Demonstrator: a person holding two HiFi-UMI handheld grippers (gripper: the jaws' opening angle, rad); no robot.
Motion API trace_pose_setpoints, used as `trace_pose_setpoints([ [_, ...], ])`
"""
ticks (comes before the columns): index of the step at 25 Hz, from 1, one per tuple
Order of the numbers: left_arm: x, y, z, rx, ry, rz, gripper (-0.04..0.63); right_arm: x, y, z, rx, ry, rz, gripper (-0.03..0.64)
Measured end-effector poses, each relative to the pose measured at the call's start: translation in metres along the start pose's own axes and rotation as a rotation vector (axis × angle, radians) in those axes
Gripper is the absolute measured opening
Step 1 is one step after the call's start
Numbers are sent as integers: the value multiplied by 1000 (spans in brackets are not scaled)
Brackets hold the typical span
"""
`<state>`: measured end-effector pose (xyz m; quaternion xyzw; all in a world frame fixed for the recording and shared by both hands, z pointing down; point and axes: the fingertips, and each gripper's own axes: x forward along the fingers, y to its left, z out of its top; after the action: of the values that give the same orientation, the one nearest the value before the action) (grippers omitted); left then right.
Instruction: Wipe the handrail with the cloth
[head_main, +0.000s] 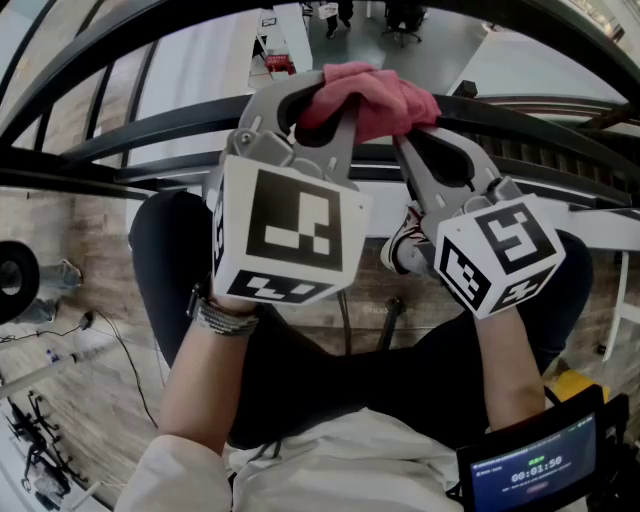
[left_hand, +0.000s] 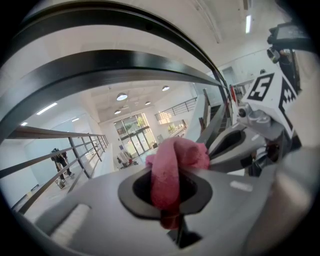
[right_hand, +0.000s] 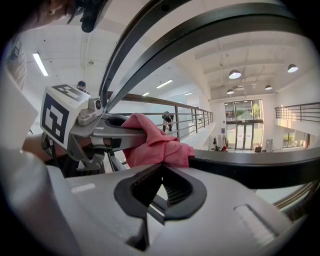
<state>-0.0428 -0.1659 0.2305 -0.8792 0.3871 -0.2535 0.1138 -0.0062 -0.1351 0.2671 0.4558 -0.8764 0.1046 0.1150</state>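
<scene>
The pink cloth is looking soft and fuzzy. The dark handrail is showing a smooth, half-glossy finish. The left gripper and right gripper are looking like matt grey plastic, with black ribbed pads.

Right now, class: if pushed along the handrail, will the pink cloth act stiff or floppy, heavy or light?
Probably floppy: the cloth folds and bunches through the left gripper. Likely light: a small pinch holds the wad.
</scene>
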Motion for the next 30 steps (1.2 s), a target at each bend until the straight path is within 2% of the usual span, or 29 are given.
trace_pose_setpoints([
  [30,7,-11,6,18,9,-28,28,-6,-10,-2,9,-7,-11,2],
])
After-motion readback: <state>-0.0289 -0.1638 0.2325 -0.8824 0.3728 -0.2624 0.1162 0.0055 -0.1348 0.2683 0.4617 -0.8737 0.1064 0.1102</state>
